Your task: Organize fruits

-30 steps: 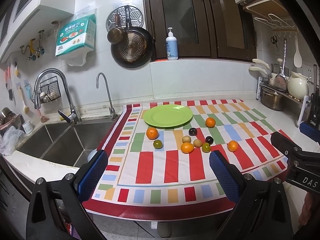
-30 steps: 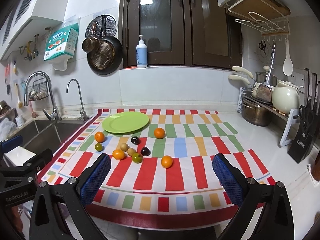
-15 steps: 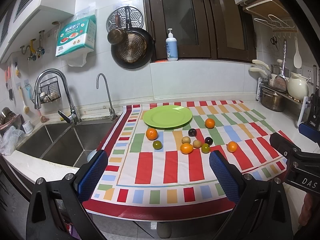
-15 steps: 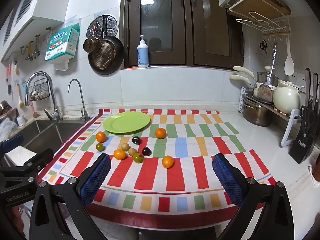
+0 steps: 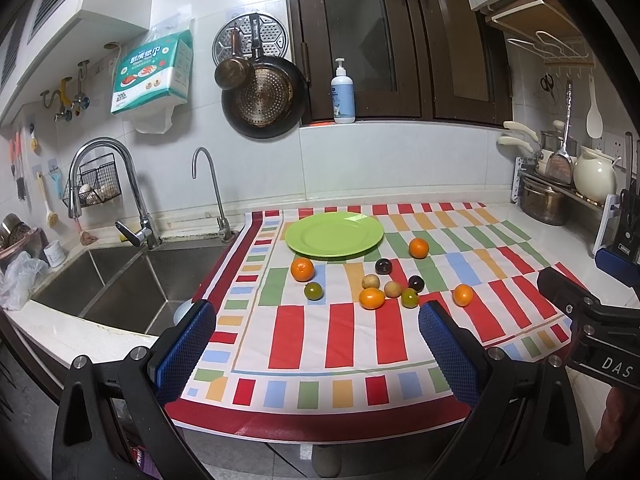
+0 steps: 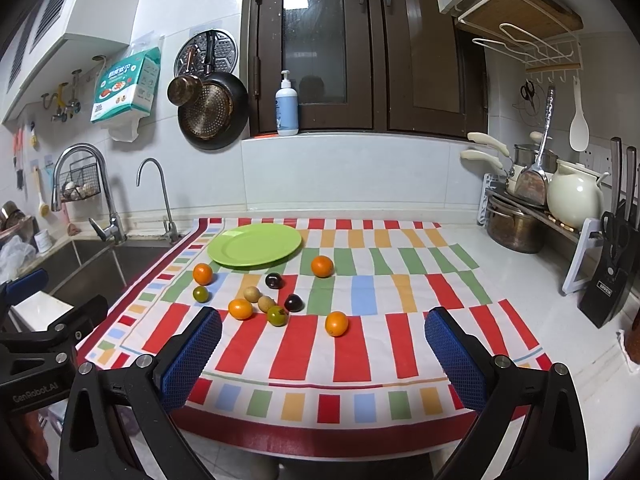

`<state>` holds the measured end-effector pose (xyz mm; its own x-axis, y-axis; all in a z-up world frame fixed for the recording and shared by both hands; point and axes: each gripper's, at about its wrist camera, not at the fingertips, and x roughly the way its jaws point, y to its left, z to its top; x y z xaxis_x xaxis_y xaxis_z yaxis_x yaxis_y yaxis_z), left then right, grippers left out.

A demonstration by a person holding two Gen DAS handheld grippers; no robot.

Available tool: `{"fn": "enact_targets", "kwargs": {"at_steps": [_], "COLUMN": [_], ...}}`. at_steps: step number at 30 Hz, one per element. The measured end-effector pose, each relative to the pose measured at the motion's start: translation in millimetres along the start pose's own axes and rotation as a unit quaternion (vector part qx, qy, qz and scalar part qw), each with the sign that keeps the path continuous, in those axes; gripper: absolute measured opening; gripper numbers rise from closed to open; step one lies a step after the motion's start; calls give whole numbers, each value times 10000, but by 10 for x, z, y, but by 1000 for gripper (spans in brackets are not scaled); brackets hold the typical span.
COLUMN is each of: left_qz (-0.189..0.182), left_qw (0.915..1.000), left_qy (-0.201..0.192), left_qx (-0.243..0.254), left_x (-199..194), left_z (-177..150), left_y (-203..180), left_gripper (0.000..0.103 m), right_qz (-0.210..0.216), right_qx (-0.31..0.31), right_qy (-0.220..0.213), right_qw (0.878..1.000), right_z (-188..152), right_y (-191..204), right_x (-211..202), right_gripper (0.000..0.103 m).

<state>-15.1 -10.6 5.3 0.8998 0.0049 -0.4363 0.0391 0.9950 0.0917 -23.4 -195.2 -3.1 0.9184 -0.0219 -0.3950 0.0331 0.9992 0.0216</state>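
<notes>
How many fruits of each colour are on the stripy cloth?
Orange fruits: 4
Green fruits: 2
Tan fruits: 2
Dark purple fruits: 2
Total: 10, none on the green plate.

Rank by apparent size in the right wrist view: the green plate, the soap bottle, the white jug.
1. green plate
2. white jug
3. soap bottle

The bottle stands farthest back, so its real size is uncertain.
</notes>
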Motion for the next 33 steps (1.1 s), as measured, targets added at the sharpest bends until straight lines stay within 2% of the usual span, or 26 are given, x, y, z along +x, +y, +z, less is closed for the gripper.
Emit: {"fn": "enact_targets", "kwargs": {"at_steps": [11,18,28,33], "left_qz": [-33,-111,-350,-558], "left_qw": [10000,9999,9985,9962], "left_qy": [41,125,370,554], "left_qx": [-3,11,191,364], "left_x": [32,175,635,950], "left_z": [31,25,35,21], "left_y": [-31,-35,-88,-143], "left_gripper": [103,103,103,95], "right_qz": [4,10,-131,-245], "right_qx": [-8,8,80,146], "right_qy": [49,175,427,677], "right_qw": [10000,9998,9990,9973], "right_z": [0,-6,-25,-88], "right_y": [3,-15,-26,-31], "right_x": [13,159,477,726], "right_gripper": [103,103,103,100]}}
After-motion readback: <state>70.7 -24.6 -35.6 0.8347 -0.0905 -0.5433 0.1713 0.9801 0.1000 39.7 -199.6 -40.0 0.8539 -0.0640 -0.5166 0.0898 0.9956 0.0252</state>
